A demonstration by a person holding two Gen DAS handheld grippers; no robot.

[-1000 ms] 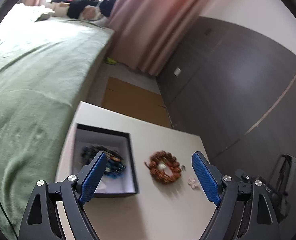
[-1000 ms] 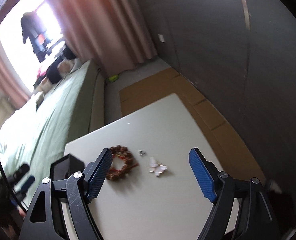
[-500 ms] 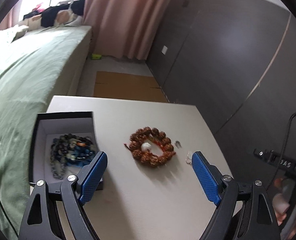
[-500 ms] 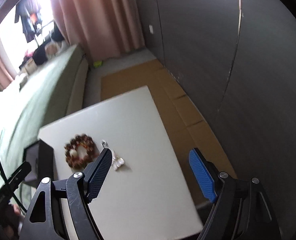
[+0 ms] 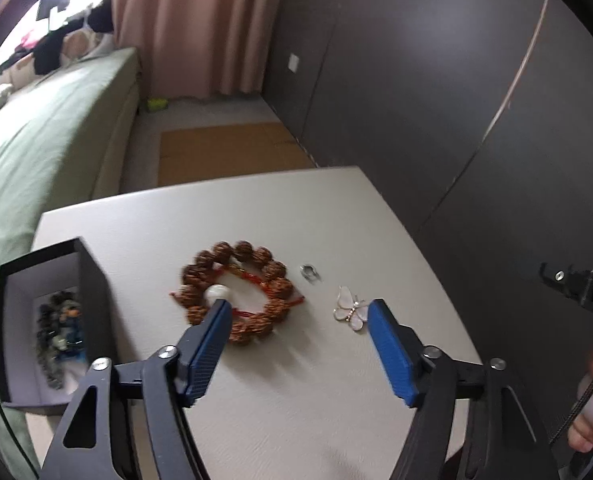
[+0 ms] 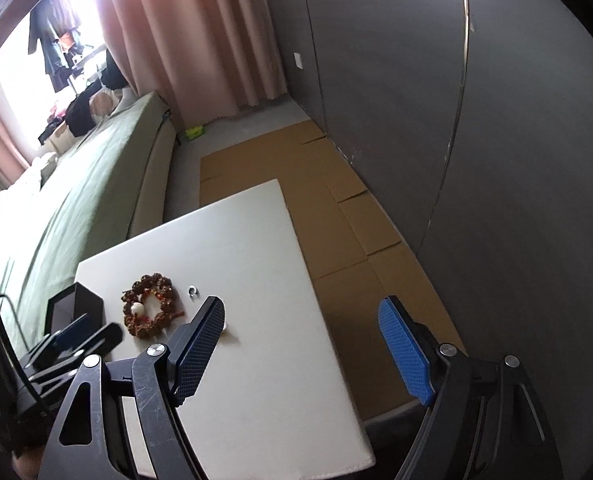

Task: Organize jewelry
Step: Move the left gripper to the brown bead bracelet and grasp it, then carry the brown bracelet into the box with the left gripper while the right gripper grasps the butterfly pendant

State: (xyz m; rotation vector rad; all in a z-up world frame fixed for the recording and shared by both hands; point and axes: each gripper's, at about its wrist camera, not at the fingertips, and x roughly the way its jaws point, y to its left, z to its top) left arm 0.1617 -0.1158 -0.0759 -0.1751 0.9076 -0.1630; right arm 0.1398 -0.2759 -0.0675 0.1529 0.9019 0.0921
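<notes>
The left gripper (image 5: 298, 308) hangs over the white counter (image 5: 296, 400) with its blue pads spread; its jaws have just been closing a little, yet they press on nothing. Between them, lower on the counter, lies the brown bead bracelet (image 5: 238, 290), a ring of knobbly beads with one white bead and red cord. The left pad overlaps the bracelet's near edge in the left wrist view, though whether it touches cannot be told. Just right of the bracelet sits a small silver ring (image 5: 308, 271), and nearer the right pad lies a pale butterfly brooch (image 5: 350, 308). At the counter's left edge stands an open black box (image 5: 92, 280) with a white lining, holding a dark bead string (image 5: 60, 334) with blue bits.

The right gripper (image 6: 302, 316) is spread wide over the counter's right edge, with nothing between its pads. From there the bracelet, ring and box sit well to the left. A green bed (image 6: 76, 200) runs alongside, and flattened cardboard (image 6: 336, 220) covers the floor.
</notes>
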